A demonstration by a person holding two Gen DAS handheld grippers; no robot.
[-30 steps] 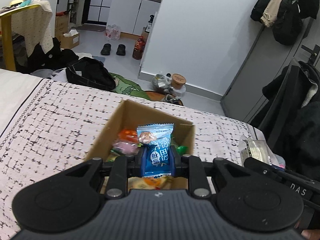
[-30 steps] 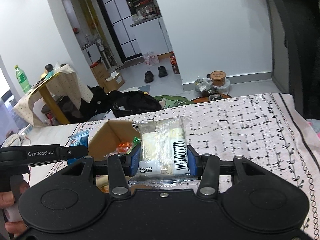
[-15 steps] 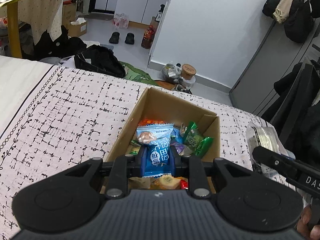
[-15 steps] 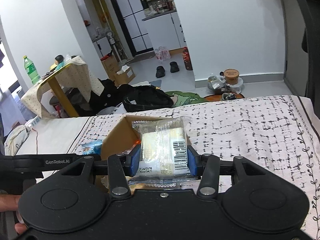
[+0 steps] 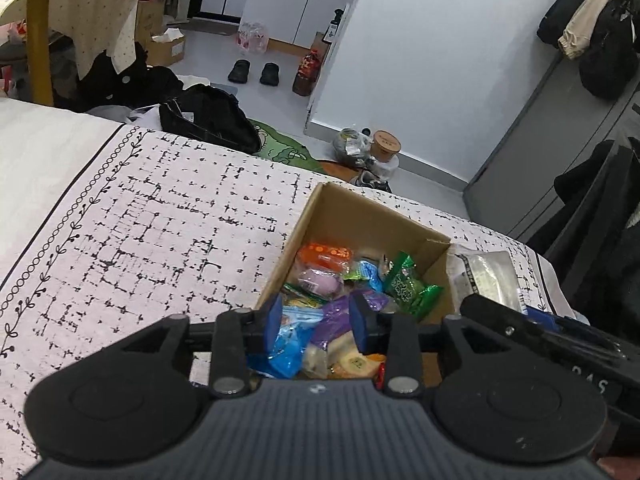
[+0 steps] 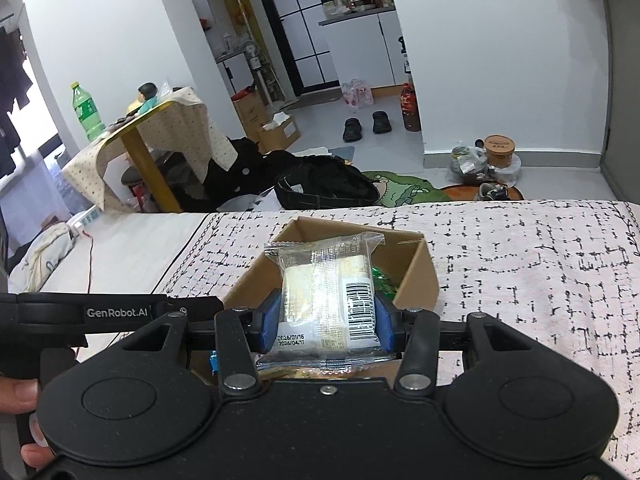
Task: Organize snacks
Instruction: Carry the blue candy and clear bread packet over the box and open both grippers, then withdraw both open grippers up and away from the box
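The left claw (image 5: 316, 322) has just been opening over the box (image 5: 348, 216); its pads stand apart and grip nothing, and a blue packet (image 5: 290, 340) lies loose among the snacks just below them. The right claw (image 6: 326, 322) is clamped on a clear packet (image 6: 326, 284), held over the box's near edge on the bed (image 6: 520, 272).

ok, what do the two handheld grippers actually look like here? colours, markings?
Both look alike: the left gripper and right gripper have matte black bodies with two round caps, black linkage bars with silver pivot screws, and blue finger pads. The left body is ribbed at its near edge. White "GenRobot.AI" lettering marks the left one's side. No cables or sleeves visible.
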